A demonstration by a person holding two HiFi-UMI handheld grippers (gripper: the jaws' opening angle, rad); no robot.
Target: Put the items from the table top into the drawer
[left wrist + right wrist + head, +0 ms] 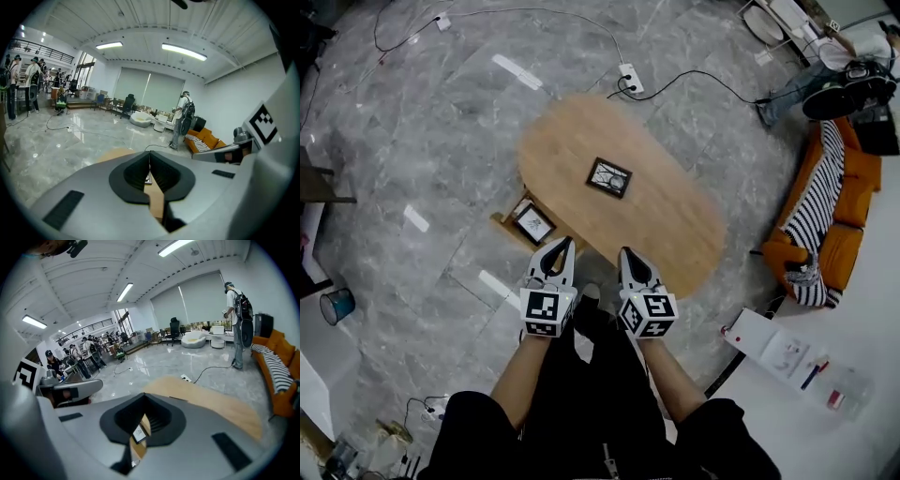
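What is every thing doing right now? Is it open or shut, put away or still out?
Left tongs: shut, empty.
Right tongs: shut, empty.
Drawer: pulled open at the side of the table.
First picture frame: lying flat inside the drawer.
Second picture frame: lying flat on the table top, not put away yet.
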